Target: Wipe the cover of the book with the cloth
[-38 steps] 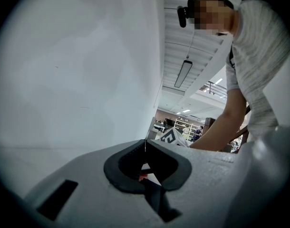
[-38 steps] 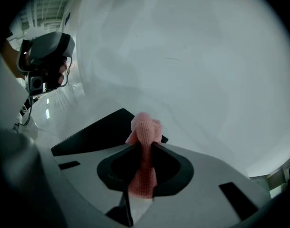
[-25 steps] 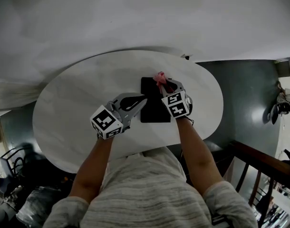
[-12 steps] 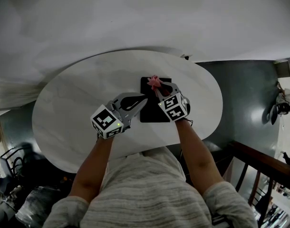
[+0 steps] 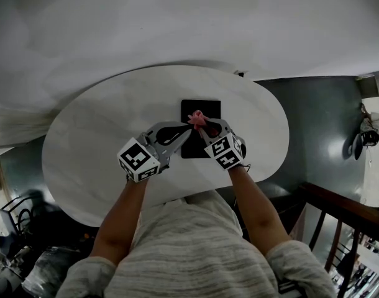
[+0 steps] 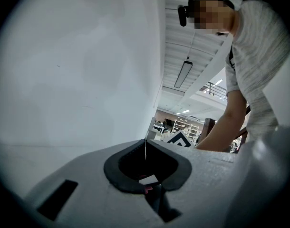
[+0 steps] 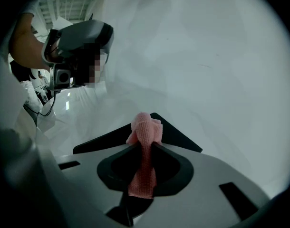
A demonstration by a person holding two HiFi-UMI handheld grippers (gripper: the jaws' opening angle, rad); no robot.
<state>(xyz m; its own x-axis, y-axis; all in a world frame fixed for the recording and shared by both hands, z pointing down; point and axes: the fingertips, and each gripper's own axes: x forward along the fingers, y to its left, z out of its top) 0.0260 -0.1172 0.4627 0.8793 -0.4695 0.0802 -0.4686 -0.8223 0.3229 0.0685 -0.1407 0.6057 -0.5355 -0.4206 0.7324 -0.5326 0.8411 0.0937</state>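
Note:
A black book (image 5: 206, 108) lies flat at the middle of the white oval table (image 5: 96, 129). My right gripper (image 5: 200, 121) is shut on a small pink cloth (image 5: 195, 117), which rests on the cover near its left half. In the right gripper view the cloth (image 7: 145, 129) sticks out past the closed jaws of the right gripper (image 7: 145, 148), with the book (image 7: 179, 137) under it. My left gripper (image 5: 188, 130) is shut and empty, its tips at the book's left edge. The left gripper view shows the left gripper (image 6: 145, 146) with jaws met; the book is hidden there.
The table's near edge is just in front of the person's body. Dark floor (image 5: 320, 123) lies right of the table, with a wooden railing (image 5: 338, 211) at the lower right. A white wall rises behind the table.
My right gripper has dragged the pink cloth from the book's far right corner leftward and nearer across the cover. The left gripper has stayed in place.

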